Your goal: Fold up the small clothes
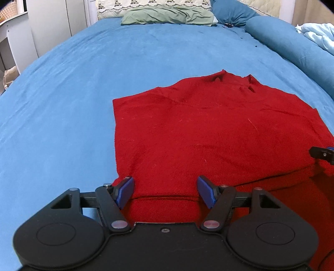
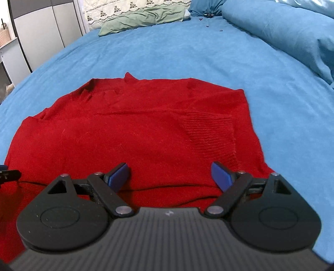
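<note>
Lying flat: red sweater (image 1: pixel 208 135) (green pillow (image 1: pixel 167 15) beyond).

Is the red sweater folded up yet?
Partly. The red sweater has one ribbed cuff folded onto its body, but the body lies spread on the bed.

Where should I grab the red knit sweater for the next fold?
Probably the near hem of the red knit sweater, approached from the near side. That edge lies flat across the blue bedsheet, directly ahead of the left gripper and right gripper, both with jaws open, one toward each end.
</note>
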